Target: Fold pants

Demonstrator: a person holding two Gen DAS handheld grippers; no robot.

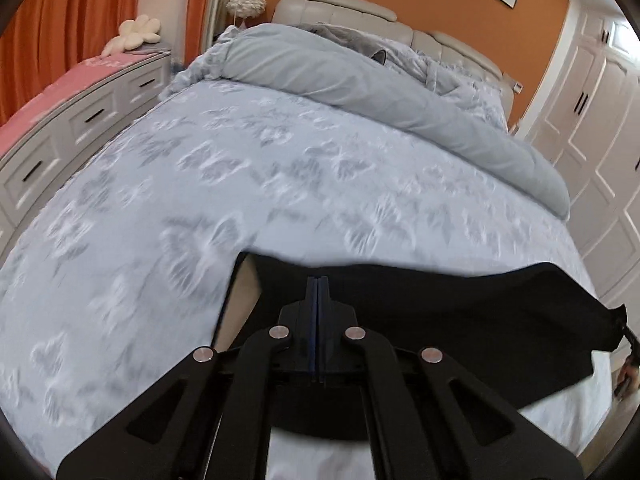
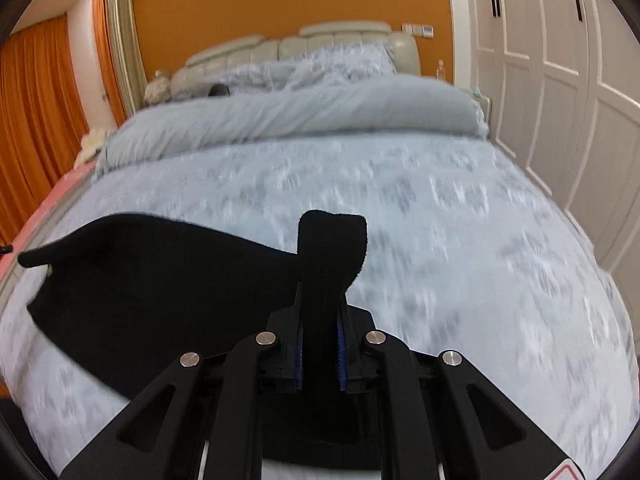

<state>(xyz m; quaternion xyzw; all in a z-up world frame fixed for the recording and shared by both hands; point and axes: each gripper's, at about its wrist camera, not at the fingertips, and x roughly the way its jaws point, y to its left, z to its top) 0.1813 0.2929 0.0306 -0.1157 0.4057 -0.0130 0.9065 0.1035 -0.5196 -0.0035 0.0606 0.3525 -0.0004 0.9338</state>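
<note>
Both grippers are clamped on the pants (image 2: 168, 300), which hang off the bed (image 1: 280, 152) between my two hands. Left gripper (image 1: 318, 284): jaws fully together, with the black cloth pinched thin at the tips. Right gripper (image 2: 320, 320): jaws nearly together on a thick bunched fold, with a stub of fabric sticking up past the tips. Key relation: the held edge runs side to side between the two grips, so the long axis of that edge lies across me, parallel to the rolled duvet (image 1: 400, 92) at the far end. From the left wrist view the cloth stretches off to the right; from the right wrist view it sags off to the left, so the slack is in the middle. The rest of the pants drops below both cameras and I can't see it. Bare bed surface lies straight ahead of both hands, about equally near to each. My read: the next move is to carry both grips forward together and lay the cloth flat.
</note>
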